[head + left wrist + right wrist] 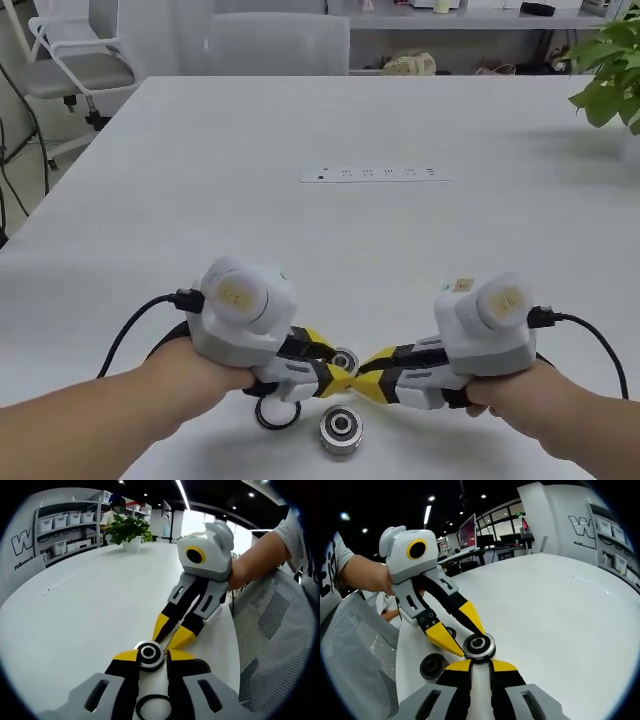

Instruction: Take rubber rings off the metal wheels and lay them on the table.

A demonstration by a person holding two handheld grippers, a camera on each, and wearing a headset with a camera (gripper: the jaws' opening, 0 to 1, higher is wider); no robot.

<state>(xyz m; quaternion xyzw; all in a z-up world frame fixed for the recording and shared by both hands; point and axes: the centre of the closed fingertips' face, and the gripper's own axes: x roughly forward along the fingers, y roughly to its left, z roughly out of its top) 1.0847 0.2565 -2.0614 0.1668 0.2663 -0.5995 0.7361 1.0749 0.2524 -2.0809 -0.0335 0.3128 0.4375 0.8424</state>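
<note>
A small metal wheel with a black rubber ring around it hangs just above the white table, between the two grippers, which meet tip to tip. My left gripper is shut on the wheel, one yellow tip on each side. From the opposite side my right gripper pinches the rim of the wheel, where the rubber ring sits. A second wheel with its ring on lies on the table below them. A loose black rubber ring lies flat beside it, under the left gripper.
A white power strip lies mid-table. A potted plant stands at the far right corner. Chairs stand beyond the far edge. A mesh chair back is close behind the near edge.
</note>
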